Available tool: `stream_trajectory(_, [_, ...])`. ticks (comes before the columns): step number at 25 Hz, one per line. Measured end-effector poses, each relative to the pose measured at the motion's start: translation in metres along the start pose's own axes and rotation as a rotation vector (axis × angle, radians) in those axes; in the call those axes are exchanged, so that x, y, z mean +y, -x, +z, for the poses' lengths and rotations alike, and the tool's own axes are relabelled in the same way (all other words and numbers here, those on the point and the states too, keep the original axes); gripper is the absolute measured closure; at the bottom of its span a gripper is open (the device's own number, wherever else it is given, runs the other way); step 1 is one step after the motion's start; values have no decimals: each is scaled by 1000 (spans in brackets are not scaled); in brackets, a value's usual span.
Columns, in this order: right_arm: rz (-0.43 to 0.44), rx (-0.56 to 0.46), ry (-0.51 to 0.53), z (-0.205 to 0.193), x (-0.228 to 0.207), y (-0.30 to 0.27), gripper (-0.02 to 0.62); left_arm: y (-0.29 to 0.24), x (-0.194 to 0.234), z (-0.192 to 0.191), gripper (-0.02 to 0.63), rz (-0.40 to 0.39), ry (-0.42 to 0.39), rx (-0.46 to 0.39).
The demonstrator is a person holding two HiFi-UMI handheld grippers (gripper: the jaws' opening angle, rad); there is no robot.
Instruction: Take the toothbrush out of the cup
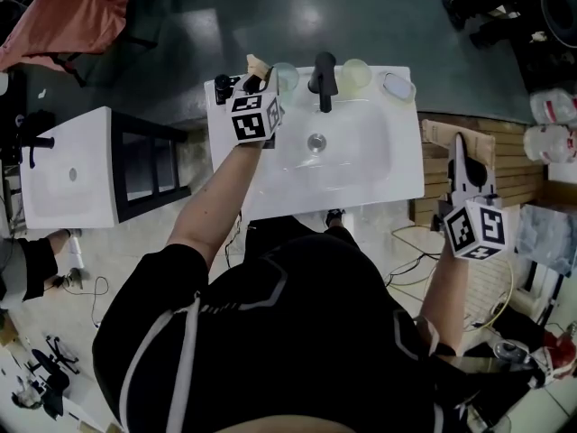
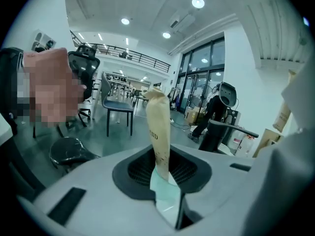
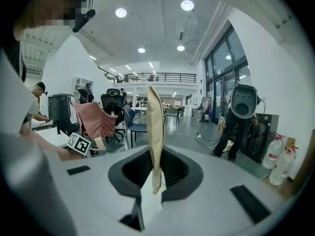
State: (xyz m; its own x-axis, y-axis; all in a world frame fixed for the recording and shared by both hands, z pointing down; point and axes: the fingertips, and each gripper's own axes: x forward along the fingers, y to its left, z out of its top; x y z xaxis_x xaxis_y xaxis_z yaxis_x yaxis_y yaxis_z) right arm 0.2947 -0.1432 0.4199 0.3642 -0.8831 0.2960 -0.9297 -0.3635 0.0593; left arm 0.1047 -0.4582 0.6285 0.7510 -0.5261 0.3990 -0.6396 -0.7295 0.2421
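Your left gripper [image 1: 258,64], jaws almost together on nothing visible, reaches just left of the pale cup [image 1: 287,78] behind the sink [image 1: 397,171], far nearer than your shut, empty right gripper [image 1: 461,141].

Tally from the head view. White sinks: two, the centre sink [image 1: 361,174] and a second sink [image 1: 72,174] at frame left. Black taps: two, the centre tap [image 1: 323,79] and the left tap [image 1: 34,142]. Translucent cups: two, a bluish cup [image 1: 287,78] and a greenish cup [image 1: 355,73], flanking the centre tap. Oval dish [image 1: 397,86]: one. Drain [image 1: 316,141]: one. Grippers: two, left gripper [image 1: 257,63] and right gripper [image 1: 460,147]. Marker cubes: two, left cube [image 1: 255,115] and right cube [image 1: 478,230]. Plastic jugs, right edge: two, upper jug [image 1: 552,106] and lower jug [image 1: 544,142].
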Motion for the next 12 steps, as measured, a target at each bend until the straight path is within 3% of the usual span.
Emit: stream_trajectory(12, [82,-45,-9,20,1,-14,554,22,-14,34,566,-9,-64,-43])
